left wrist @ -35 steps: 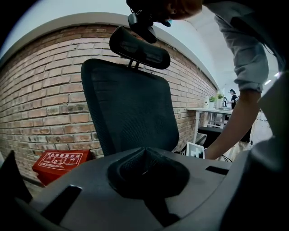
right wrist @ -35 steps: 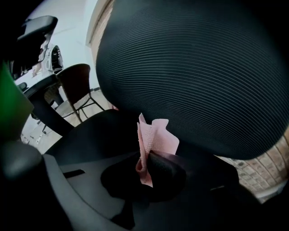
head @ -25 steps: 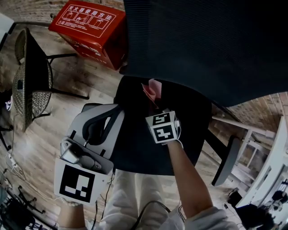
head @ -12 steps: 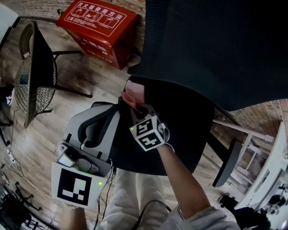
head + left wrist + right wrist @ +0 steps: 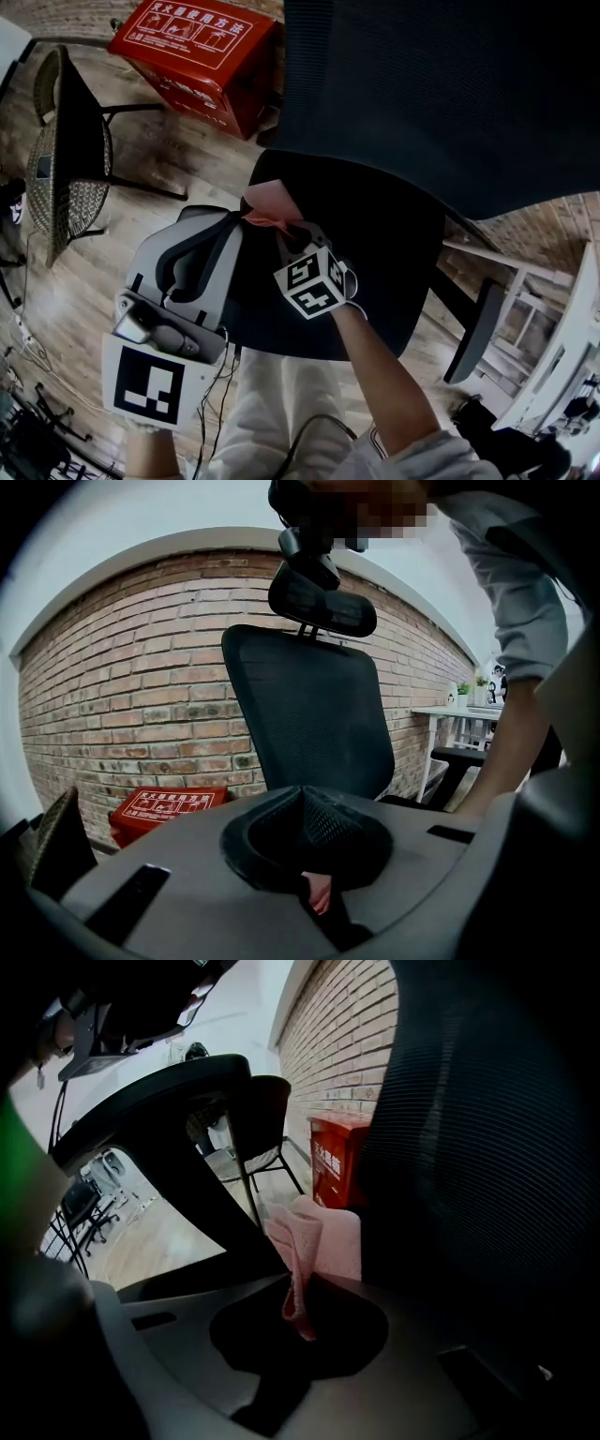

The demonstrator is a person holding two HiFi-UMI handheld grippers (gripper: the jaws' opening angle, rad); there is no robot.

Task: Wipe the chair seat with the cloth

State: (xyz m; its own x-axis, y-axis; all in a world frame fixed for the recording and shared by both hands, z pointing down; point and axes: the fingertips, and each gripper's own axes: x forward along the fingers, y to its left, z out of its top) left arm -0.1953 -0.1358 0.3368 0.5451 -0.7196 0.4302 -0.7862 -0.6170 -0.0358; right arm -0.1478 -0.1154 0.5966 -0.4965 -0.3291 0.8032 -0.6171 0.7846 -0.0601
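The black office chair seat (image 5: 384,253) fills the middle of the head view, under its tall mesh backrest (image 5: 450,84). A pink cloth (image 5: 267,202) lies bunched at the seat's left rim, and my right gripper (image 5: 281,225) is shut on it. In the right gripper view the cloth (image 5: 305,1241) stands up out of the jaws. My left gripper (image 5: 234,225) reaches the same left rim from the lower left. Its jaws look closed on the seat's black mesh edge (image 5: 319,822). A pink scrap (image 5: 319,892) shows just below them.
A red box (image 5: 192,56) stands on the wooden floor by the brick wall. A wicker chair (image 5: 66,159) is at the far left. The office chair's armrest (image 5: 473,328) and a white desk (image 5: 562,309) are at the right. Legs in white trousers (image 5: 281,412) are below the seat.
My right gripper has carried the pink cloth leftward over the seat, from near the back middle to the left rim. The left gripper has hardly moved.
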